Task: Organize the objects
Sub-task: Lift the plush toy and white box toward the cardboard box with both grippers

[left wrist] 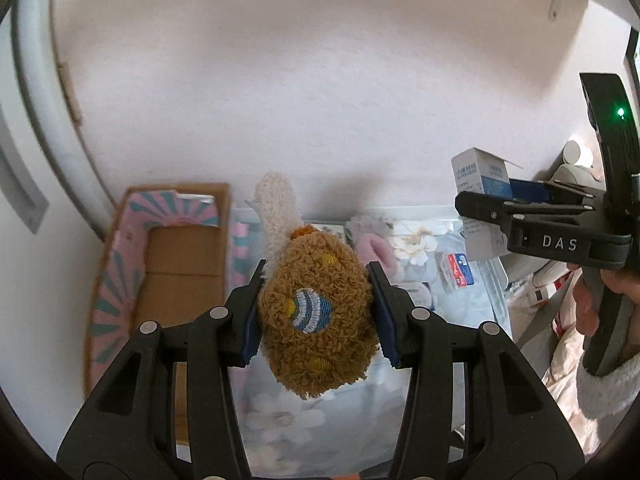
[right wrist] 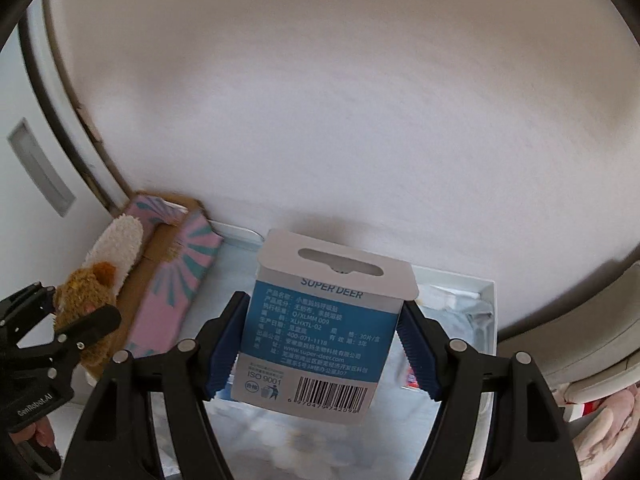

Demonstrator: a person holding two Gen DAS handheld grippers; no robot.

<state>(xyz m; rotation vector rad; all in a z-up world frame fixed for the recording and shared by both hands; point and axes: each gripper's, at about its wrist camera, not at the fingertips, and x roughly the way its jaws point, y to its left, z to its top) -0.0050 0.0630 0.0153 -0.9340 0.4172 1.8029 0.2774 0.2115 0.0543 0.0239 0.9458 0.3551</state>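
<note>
My left gripper (left wrist: 316, 316) is shut on a brown plush toy (left wrist: 316, 320) with a white fluffy end and holds it above the floral cloth, next to an open cardboard box (left wrist: 180, 280) with a pink and teal pattern. My right gripper (right wrist: 320, 348) is shut on a white and blue "SUPER DEER" carton (right wrist: 320, 340) and holds it up over a white tray (right wrist: 490, 292). The right gripper with its carton (left wrist: 480, 184) also shows at the right in the left wrist view. The left gripper with the plush toy (right wrist: 88, 292) shows at the left in the right wrist view.
A white wall stands close behind. A pale floral cloth (left wrist: 420, 240) holds a small red and blue packet (left wrist: 460, 272) and a pink plush item (left wrist: 376, 252). The cardboard box (right wrist: 168, 300) leans by a white door at left. Bedding (left wrist: 560, 340) lies at right.
</note>
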